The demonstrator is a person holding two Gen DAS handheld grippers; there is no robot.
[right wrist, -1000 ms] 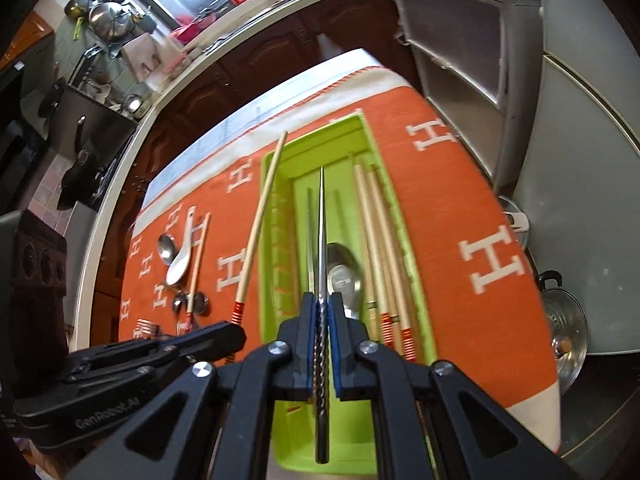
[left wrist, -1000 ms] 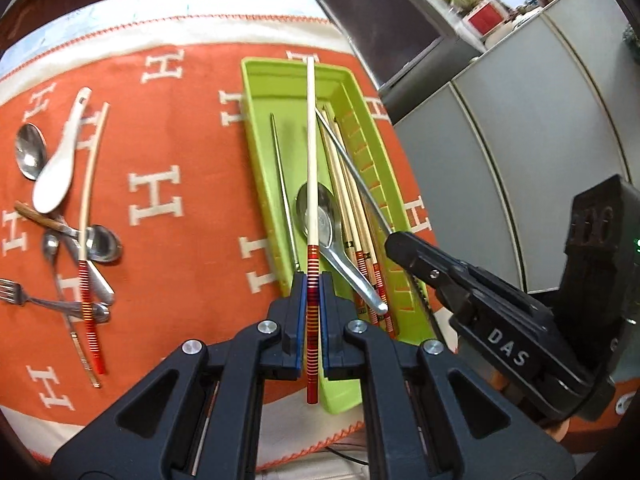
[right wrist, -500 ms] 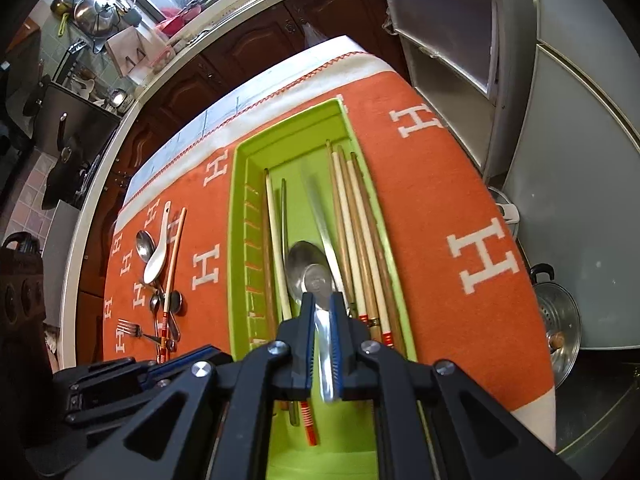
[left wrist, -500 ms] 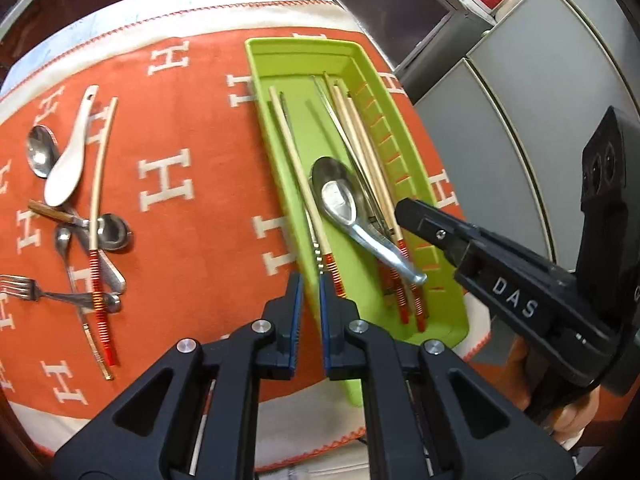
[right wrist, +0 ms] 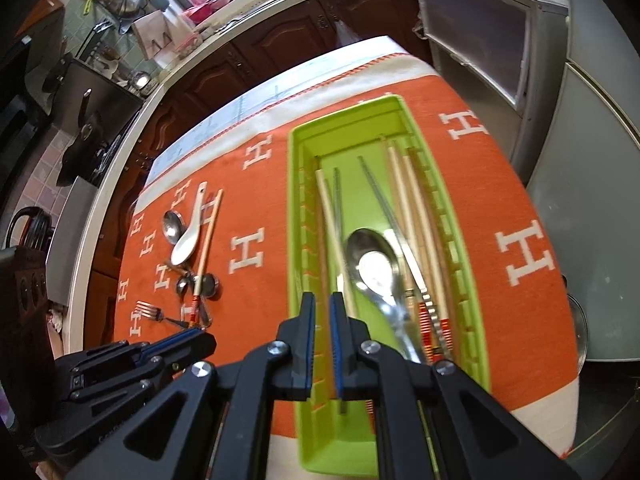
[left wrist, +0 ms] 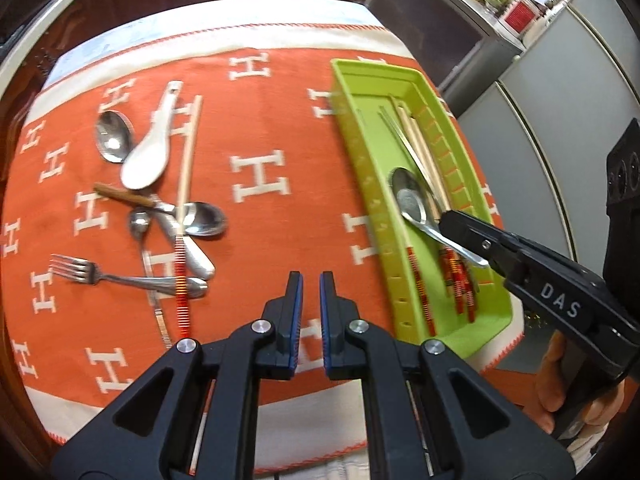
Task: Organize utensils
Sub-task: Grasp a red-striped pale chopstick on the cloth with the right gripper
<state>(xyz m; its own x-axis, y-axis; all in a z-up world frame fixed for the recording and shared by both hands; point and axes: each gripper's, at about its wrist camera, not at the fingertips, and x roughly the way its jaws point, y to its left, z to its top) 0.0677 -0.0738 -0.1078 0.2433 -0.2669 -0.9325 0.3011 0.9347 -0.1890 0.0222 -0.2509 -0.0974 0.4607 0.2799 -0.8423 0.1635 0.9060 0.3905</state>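
The step in hand looked like fetching the next loose piece, and it would be done best by taking one item clear of the tangle, probably the red-banded chopstick (left wrist: 185,216), gripped along its bare shaft so the spoons under it were not dragged along.

The left gripper (left wrist: 310,280) hung empty over the orange cloth (left wrist: 260,112) at lower centre of the left view, its fingers (left wrist: 295,292) a narrow gap apart. The chopstick, the fork (left wrist: 120,278) and the white spoon (left wrist: 150,148) lay in the left half of that frame, well apart from them.

The right gripper (right wrist: 321,304) was likewise slightly parted and held nothing, poised over the near left edge of the green tray (right wrist: 344,120), where chopsticks and a steel spoon (right wrist: 372,264) already lay.
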